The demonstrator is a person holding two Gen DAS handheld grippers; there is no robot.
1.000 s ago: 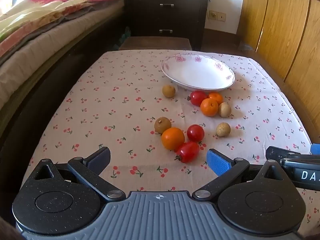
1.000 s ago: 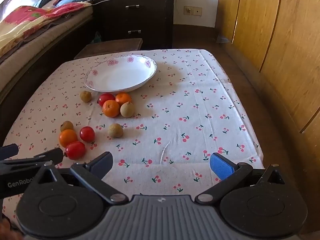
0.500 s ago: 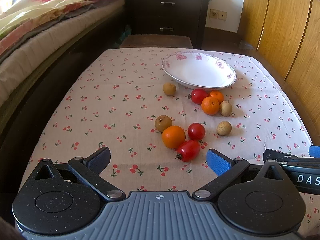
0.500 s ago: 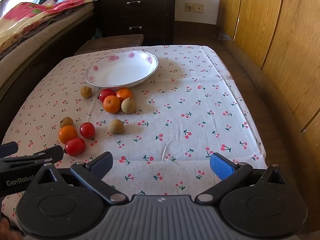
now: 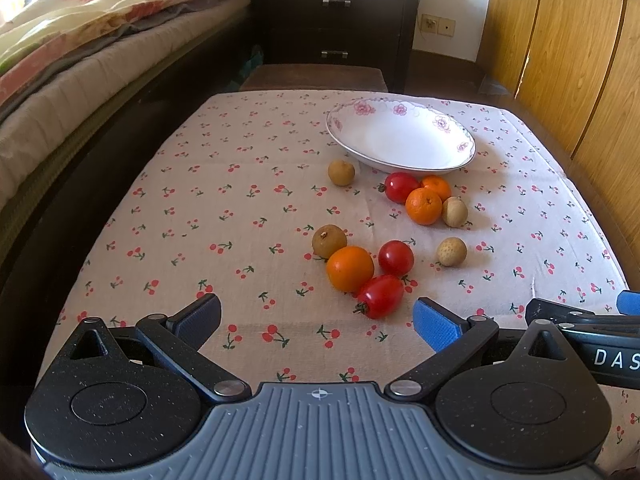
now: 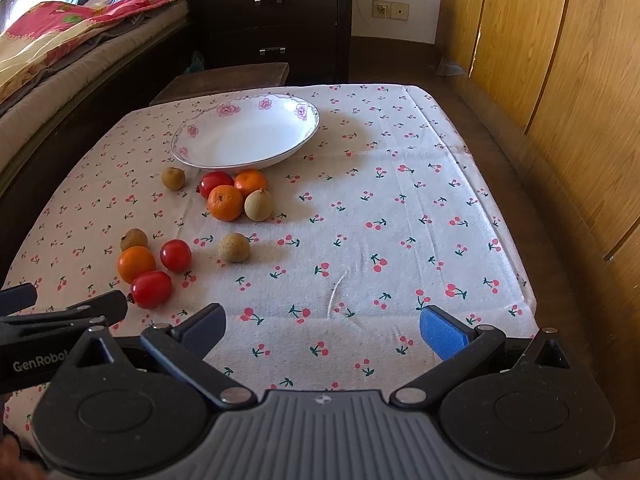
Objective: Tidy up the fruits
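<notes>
A white flowered bowl (image 5: 400, 140) (image 6: 248, 136) stands empty at the far side of the cherry-print table. In front of it lie several loose fruits: a near group with an orange (image 5: 349, 269) (image 6: 136, 263), an oblong tomato (image 5: 380, 296) (image 6: 151, 289), a round tomato (image 5: 396, 258) and a brown longan (image 5: 329, 241); a far group with an orange (image 5: 424, 206) (image 6: 225, 202), a tomato (image 5: 401, 187) and longans. My left gripper (image 5: 316, 318) is open and empty just short of the near group. My right gripper (image 6: 322, 330) is open and empty at the table's front.
A bed (image 5: 80, 60) runs along the left. A dark dresser (image 5: 336, 20) and a low stool (image 5: 312, 78) stand beyond the table. Wooden cabinet doors (image 6: 560, 60) line the right side. The table cloth (image 6: 400, 220) is bare right of the fruits.
Both grippers have crept slightly forward toward the fruits and tilted a little. Jaws stay open. No fruit has moved.
</notes>
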